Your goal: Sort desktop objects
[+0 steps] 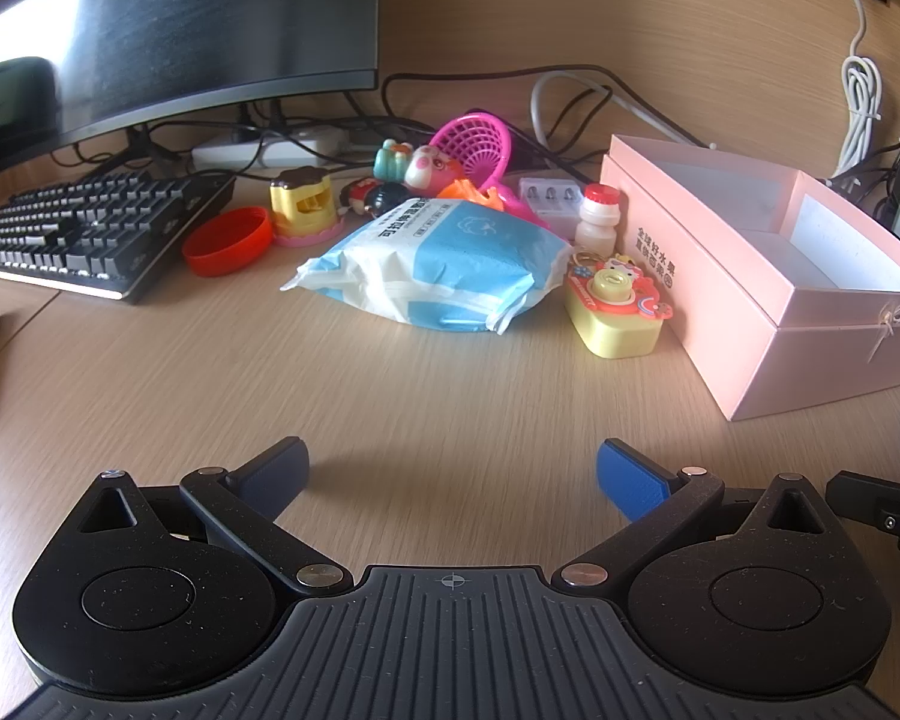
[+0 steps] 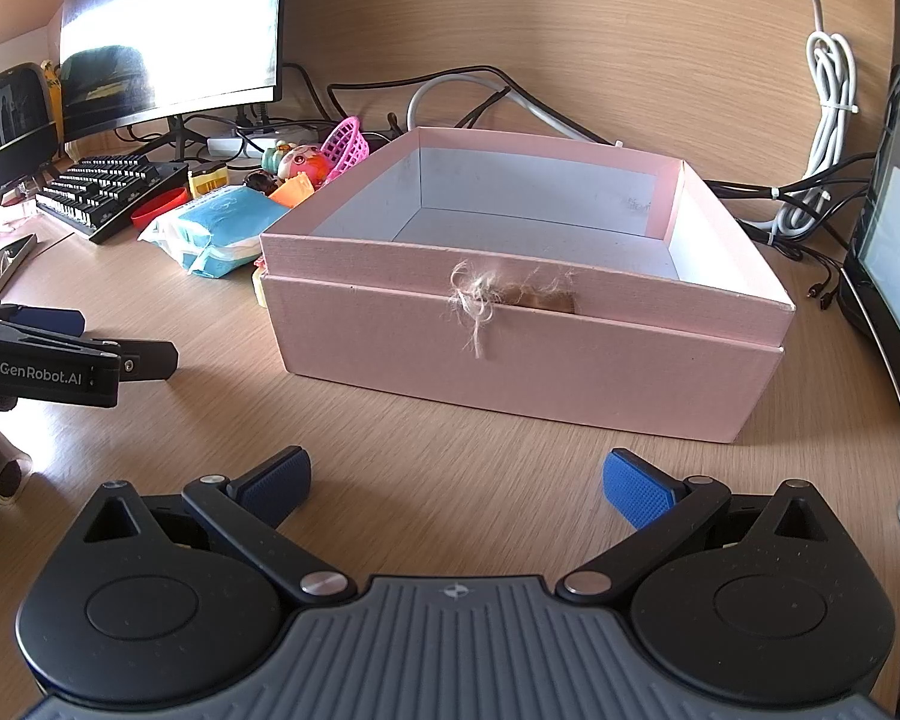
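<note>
My left gripper (image 1: 453, 474) hovers low over the pale wood-grain desk (image 1: 390, 396), fingers spread wide and holding nothing. My right gripper (image 2: 456, 480) is likewise released and empty, facing the open pink cardboard box (image 2: 510, 354), whose front carries a frayed string knot (image 2: 477, 300). The clutter waits left of the box: a blue-and-white soft tissue pack (image 1: 444, 264), a yellow toy camera (image 1: 615, 312) touching the box wall, a small white bottle with a red cap (image 1: 598, 219), a red plastic lid (image 1: 228, 240) and a pink plastic basket (image 1: 474, 141) near the black keyboard (image 1: 90, 222).
</note>
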Demonstrator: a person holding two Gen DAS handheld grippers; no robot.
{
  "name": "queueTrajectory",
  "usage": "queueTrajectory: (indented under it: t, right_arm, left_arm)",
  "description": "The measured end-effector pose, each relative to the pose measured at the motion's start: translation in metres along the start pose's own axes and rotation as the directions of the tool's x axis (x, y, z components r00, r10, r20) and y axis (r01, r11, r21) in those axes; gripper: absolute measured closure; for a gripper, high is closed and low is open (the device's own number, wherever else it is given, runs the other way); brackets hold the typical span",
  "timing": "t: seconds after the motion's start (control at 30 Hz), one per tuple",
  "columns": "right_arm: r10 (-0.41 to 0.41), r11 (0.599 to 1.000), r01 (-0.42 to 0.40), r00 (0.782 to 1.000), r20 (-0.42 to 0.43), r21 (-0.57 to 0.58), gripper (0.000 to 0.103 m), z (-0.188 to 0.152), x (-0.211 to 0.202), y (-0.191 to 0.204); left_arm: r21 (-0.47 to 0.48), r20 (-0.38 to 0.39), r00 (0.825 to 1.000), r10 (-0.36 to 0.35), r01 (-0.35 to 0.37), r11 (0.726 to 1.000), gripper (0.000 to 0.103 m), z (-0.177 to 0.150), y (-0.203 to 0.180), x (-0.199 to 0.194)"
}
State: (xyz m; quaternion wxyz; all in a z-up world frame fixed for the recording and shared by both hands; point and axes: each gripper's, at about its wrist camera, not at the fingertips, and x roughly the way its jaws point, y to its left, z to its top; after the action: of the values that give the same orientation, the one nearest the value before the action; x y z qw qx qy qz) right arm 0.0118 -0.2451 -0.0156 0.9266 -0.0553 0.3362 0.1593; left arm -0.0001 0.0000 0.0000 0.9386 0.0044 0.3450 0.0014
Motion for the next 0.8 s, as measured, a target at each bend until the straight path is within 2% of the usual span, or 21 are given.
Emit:
queueTrajectory:
  t: [0.7,0.8]
  right_arm:
    - [-0.024,0.999,0.024,1.000,0.000,0.030,0.000,0.0036,0.0069,-0.0024]
    - [-0.037,0.997,0.038,0.999,-0.029,0.061,0.000,0.0081,0.0080,-0.0006]
  left_arm:
    - [0.000,0.000,1.000,0.000,0.000,1.000,0.000,0.0000,0.0000,0.0000]
    - [0.002,-0.002,1.000,-0.002,0.002,1.000,0.000,0.0001,0.0001,0.0000]
